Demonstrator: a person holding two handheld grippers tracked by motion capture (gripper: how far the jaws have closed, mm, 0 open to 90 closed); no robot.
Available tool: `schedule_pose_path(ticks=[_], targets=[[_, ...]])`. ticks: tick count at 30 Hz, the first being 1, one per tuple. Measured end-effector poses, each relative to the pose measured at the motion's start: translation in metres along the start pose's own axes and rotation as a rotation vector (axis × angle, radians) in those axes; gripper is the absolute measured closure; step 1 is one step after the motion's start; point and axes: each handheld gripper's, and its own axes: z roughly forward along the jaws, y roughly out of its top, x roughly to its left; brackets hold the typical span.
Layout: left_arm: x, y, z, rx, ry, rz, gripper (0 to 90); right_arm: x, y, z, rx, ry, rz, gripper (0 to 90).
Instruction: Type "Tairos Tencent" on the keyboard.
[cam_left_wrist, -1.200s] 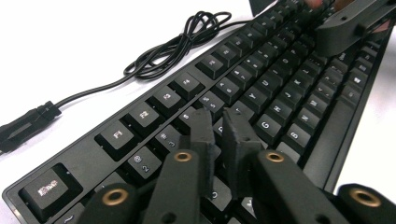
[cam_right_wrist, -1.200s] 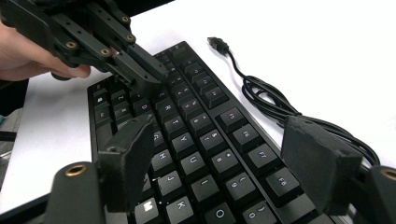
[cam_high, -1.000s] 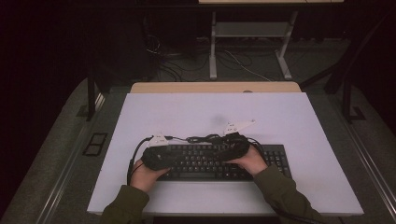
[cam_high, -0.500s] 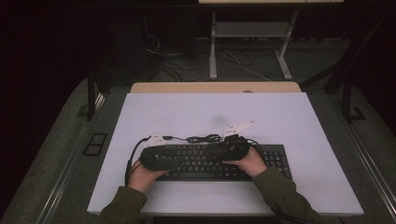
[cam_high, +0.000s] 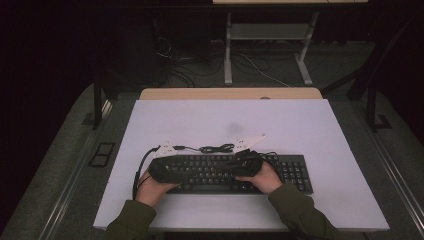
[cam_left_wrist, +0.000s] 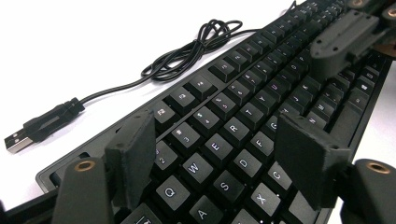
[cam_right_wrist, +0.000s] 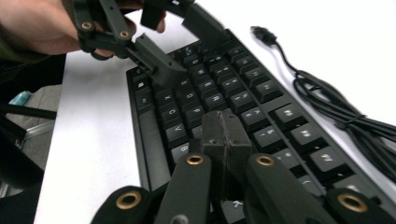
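A lab — bare test table (cam_high: 350, 150), floor cables (cam_high: 250, 62).

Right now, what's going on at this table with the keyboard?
A person is working over a black keyboard on a white table, holding a two-jaw gripper in each hand. The left gripper hovers over the letter keys at the keyboard's left end; its jaws stand apart and have just been opening, with nothing pinched between them. The right gripper has just closed its jaws together, tips over the keys. The keyboard's cable lies unplugged behind it.
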Motion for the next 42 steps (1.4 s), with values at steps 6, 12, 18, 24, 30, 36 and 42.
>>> schedule_pose_path(ticks=[6, 12, 18, 24, 30, 36, 42], targets=[[0.000, 0.000, 0.000, -0.007, 0.006, -0.006, 24.6, 0.004, -0.001, 0.006, 0.041, 0.006, -0.018, 89.4], [0.001, -0.001, 0.000, -0.007, 0.007, -0.007, 23.7, 0.007, -0.004, 0.010, 0.078, 0.015, -0.021, 89.4], [0.001, -0.001, 0.000, -0.008, 0.011, -0.007, 22.7, 0.009, -0.005, 0.013, 0.104, 0.017, -0.036, 89.4], [0.001, 0.000, 0.000, -0.007, 0.012, -0.004, 21.9, 0.009, -0.006, 0.015, 0.128, 0.019, -0.038, 89.4], [0.001, -0.001, 0.001, -0.002, 0.010, -0.004, 21.9, 0.010, -0.006, 0.017, 0.159, 0.015, -0.042, 89.5], [0.001, 0.000, 0.000, -0.003, 0.011, -0.004, 21.9, 0.010, -0.007, 0.018, 0.158, 0.020, -0.037, 89.5], [0.001, 0.000, 0.000, -0.006, 0.013, -0.007, 21.9, 0.010, -0.007, 0.017, 0.155, 0.022, -0.035, 89.4]])
